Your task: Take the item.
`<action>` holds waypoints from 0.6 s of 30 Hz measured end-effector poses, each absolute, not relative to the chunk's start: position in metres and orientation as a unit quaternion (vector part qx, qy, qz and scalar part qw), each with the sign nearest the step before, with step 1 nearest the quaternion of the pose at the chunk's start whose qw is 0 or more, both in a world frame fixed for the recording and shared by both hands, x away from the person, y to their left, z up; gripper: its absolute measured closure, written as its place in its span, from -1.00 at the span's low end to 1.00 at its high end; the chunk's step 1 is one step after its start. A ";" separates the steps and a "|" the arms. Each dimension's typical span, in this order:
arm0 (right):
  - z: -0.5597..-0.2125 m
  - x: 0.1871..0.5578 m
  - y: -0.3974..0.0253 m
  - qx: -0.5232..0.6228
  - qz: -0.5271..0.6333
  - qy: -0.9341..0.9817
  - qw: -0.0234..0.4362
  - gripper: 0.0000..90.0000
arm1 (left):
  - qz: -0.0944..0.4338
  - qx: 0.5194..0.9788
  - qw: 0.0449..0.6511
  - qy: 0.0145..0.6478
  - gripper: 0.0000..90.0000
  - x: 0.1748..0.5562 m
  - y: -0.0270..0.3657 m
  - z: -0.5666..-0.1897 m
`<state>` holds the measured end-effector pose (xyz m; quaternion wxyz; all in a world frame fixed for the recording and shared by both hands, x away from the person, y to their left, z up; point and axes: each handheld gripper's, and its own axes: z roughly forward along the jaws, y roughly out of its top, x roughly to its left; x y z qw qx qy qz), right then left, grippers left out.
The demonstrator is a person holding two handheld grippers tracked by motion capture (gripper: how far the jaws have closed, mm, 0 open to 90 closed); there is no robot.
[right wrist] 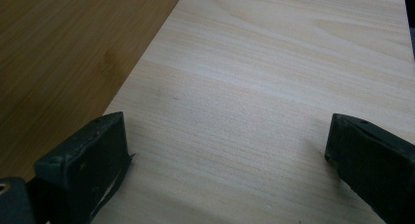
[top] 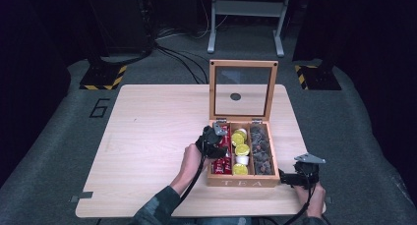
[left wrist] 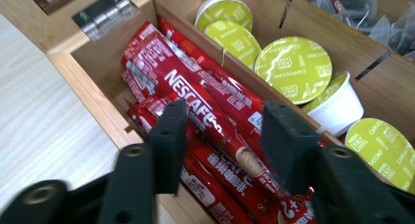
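- Dark floor and cables surround the pale wooden table (top: 147, 136) where I work.
- On it stands a wooden tea box (top: 241, 182), its glass lid (top: 243, 90) raised upright.
- My left gripper (left wrist: 222, 136) hangs over the box's left compartment, jaws apart on either side of a red Nescafé sachet (left wrist: 195, 99) that lies on top of the other sachets; the jaws aren't closed on it.
- Green-lidded capsules (left wrist: 292, 70) fill the middle compartment, tea bags (top: 260, 149) the right one.
- My right gripper (right wrist: 225, 150) rests wide open on the table just beside the box's right front corner, holding nothing.
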<state>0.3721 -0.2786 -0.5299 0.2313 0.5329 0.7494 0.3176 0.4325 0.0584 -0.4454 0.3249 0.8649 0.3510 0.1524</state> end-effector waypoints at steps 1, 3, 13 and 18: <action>-0.530 0.372 -0.278 0.533 0.318 0.749 0.231 -0.96 | 0.152 0.863 0.326 0.354 0.28 0.433 0.058 -0.447; -0.530 0.372 -0.279 0.533 0.318 0.749 0.231 -0.96 | 0.148 0.862 0.324 0.360 0.34 0.433 0.058 -0.447; -0.530 0.372 -0.279 0.533 0.318 0.749 0.231 -0.96 | 0.155 0.862 0.315 0.366 0.58 0.433 0.057 -0.449; -0.530 0.372 -0.279 0.533 0.318 0.749 0.231 -0.96 | 0.159 0.856 0.324 0.371 0.76 0.432 0.058 -0.449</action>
